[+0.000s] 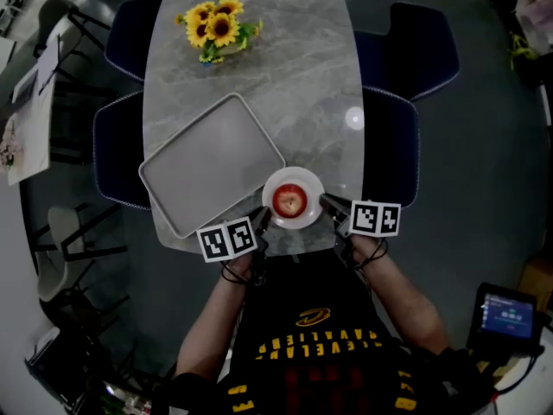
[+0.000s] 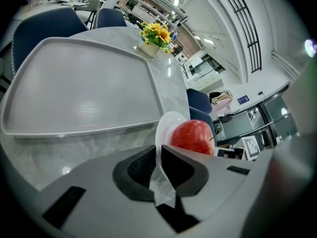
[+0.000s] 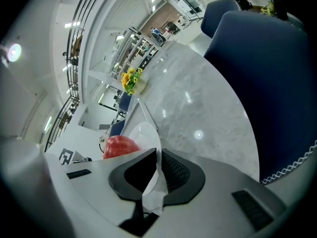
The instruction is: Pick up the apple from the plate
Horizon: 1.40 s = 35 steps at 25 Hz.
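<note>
A red apple (image 1: 289, 201) lies in the middle of a small white plate (image 1: 294, 174) at the near end of the grey marble table (image 1: 285, 85). My left gripper (image 1: 266, 217) is shut on the plate's left rim and my right gripper (image 1: 327, 202) is shut on its right rim. In the left gripper view the thin white plate (image 2: 166, 125) edge runs between the black pads of the left gripper (image 2: 159, 157), with the apple (image 2: 192, 135) just beyond. In the right gripper view the plate (image 3: 141, 133) rim is pinched by the right gripper (image 3: 158, 165), the apple (image 3: 120, 147) to its left.
A large grey tray (image 1: 212, 162) lies slanted just left of the plate. A vase of sunflowers (image 1: 216, 26) stands at the table's far end. Dark blue chairs (image 1: 406, 50) flank both sides of the table. The person's body is close against the near edge.
</note>
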Each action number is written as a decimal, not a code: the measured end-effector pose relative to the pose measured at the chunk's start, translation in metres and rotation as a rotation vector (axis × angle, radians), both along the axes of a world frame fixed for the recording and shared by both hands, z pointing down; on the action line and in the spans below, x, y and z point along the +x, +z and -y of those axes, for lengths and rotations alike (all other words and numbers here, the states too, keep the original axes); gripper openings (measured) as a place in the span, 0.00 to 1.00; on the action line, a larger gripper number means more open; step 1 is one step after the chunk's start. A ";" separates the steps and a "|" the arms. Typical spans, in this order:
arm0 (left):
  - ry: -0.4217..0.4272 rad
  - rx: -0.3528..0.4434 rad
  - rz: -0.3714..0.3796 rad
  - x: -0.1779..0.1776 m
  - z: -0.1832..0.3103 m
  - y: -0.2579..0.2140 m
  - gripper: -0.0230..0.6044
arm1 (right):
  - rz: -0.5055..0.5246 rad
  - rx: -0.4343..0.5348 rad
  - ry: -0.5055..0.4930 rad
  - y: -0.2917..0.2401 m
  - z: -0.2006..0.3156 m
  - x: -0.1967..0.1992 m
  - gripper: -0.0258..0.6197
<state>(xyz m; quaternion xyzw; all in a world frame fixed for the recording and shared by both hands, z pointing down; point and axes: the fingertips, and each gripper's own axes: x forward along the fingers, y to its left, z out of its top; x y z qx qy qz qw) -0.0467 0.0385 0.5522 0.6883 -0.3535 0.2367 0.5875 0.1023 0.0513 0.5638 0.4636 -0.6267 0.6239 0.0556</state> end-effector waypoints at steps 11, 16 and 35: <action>0.009 -0.017 -0.010 0.031 -0.031 0.003 0.10 | -0.006 -0.002 0.015 0.000 -0.031 0.031 0.10; 0.031 -0.014 -0.008 0.047 -0.038 0.004 0.10 | -0.008 -0.007 0.035 0.001 -0.042 0.047 0.10; 0.086 -0.024 0.039 0.066 -0.049 0.028 0.10 | 0.005 -0.038 0.060 0.024 -0.059 0.065 0.10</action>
